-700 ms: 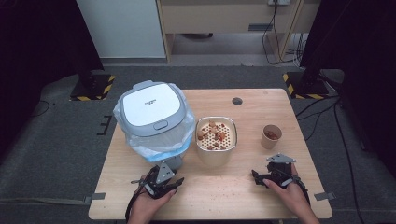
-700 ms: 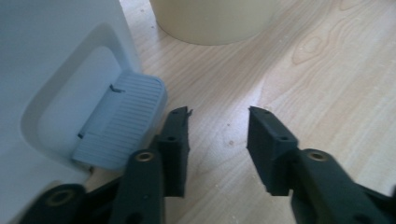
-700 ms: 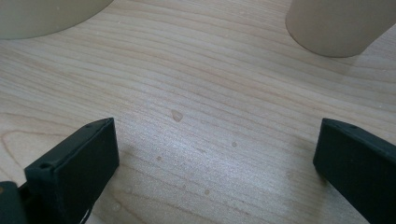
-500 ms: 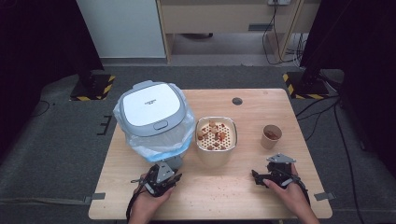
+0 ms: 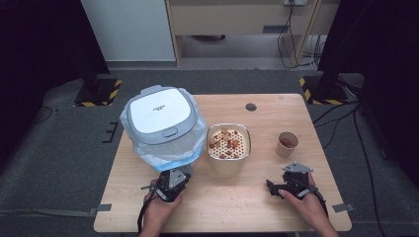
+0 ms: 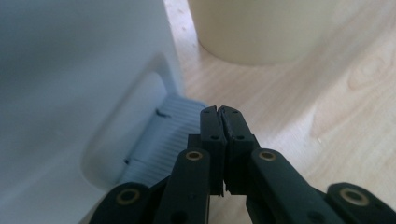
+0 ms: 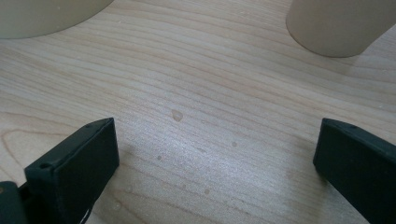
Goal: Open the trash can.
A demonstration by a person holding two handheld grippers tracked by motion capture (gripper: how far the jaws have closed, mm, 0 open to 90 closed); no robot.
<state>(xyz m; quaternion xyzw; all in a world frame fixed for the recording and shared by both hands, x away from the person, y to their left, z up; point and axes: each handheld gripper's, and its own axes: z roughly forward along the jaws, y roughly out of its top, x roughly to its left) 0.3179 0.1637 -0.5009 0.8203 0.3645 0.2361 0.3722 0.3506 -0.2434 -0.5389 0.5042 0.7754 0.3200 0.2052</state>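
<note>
A pedal bin (image 5: 160, 123) with a white lid and a clear bag liner stands at the table's left. My left gripper (image 5: 179, 172) lies just in front of its base, held by a hand. In the left gripper view its jaws (image 6: 218, 111) are shut with nothing between them, and the tips sit right beside the bin's ribbed grey pedal (image 6: 156, 142). My right gripper (image 5: 290, 178) rests near the front right edge in the other hand. Its jaws (image 7: 215, 154) stand wide open over bare wood.
A cream container (image 5: 228, 159) with a perforated tray of food pieces stands mid-table, also seen as a cream container (image 6: 257, 28) and a cream container (image 7: 42, 16). A small paper cup (image 5: 287, 144), the same paper cup (image 7: 336, 25), stands right of it. A dark round grommet (image 5: 251, 106) sits near the far edge of the table (image 5: 232, 207).
</note>
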